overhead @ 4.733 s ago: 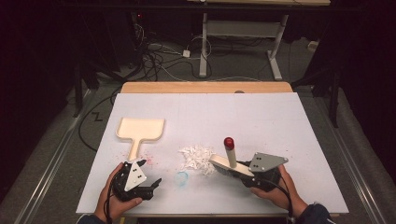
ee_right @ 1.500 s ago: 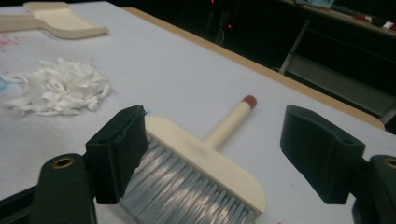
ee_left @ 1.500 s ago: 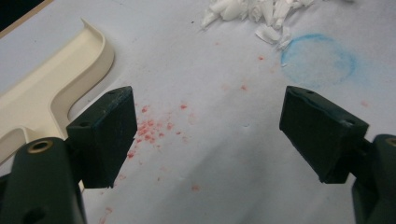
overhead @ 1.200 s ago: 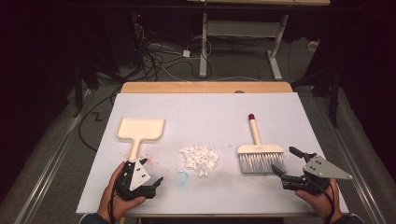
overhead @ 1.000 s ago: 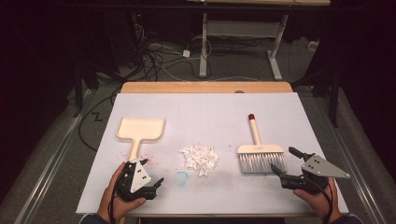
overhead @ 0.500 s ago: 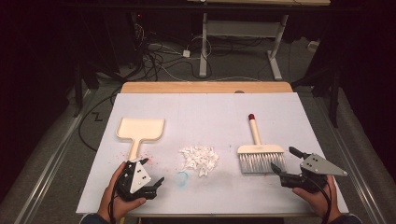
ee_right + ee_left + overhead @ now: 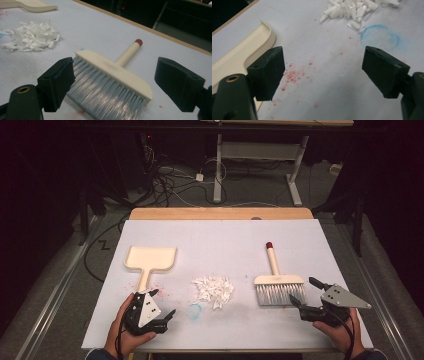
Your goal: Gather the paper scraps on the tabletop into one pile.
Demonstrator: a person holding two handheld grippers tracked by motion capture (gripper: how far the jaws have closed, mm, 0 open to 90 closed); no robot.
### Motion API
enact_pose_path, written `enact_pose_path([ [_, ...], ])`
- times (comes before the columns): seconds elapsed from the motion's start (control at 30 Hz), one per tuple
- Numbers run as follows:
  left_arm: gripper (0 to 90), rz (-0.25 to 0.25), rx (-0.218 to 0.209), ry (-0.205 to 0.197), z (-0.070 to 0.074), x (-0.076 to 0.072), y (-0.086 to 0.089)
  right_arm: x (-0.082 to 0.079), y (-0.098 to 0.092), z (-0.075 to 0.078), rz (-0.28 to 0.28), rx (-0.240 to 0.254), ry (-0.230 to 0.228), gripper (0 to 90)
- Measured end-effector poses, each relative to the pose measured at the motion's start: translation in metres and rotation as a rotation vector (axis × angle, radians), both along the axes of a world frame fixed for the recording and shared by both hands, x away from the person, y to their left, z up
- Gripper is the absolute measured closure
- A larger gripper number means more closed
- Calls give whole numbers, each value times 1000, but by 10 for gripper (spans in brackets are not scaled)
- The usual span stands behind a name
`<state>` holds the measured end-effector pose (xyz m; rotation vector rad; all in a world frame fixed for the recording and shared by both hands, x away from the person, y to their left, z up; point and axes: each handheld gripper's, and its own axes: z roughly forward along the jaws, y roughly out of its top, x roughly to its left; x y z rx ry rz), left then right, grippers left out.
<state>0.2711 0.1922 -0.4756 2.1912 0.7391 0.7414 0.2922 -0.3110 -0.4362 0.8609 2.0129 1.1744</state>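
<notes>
A cream brush (image 7: 276,281) (image 7: 117,75) with grey bristles and a red-tipped handle lies flat on the white table cover (image 7: 220,240), right of centre. Just behind its bristles my right gripper (image 7: 305,293) (image 7: 115,85) stands open, holding nothing. A pile of white paper scraps (image 7: 214,290) (image 7: 354,11) (image 7: 31,36) sits mid-table. At the left lies a cream dustpan (image 7: 148,260) (image 7: 239,58), handle toward me. My left gripper (image 7: 162,304) (image 7: 323,72) rests open near the front edge, by the dustpan's handle, with bare table between its jaws.
A blue chalk ring (image 7: 194,310) (image 7: 380,37) and red specks (image 7: 292,76) mark the cover near the left gripper. A wooden strip (image 7: 220,213) edges the table's far side. Beyond it stand desk legs (image 7: 295,175) and cables (image 7: 170,175) on the floor.
Several seconds ago the right gripper held the brush by the scrap pile. The brush now lies set down at the right, and over the last second the open right gripper barely moved.
</notes>
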Motion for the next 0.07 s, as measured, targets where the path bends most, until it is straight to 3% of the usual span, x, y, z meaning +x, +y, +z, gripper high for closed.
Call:
enact_pose_path([
  [0.07,172,5,-3,-1,0,1,0,0,1,-1,-5,-7,3,163],
])
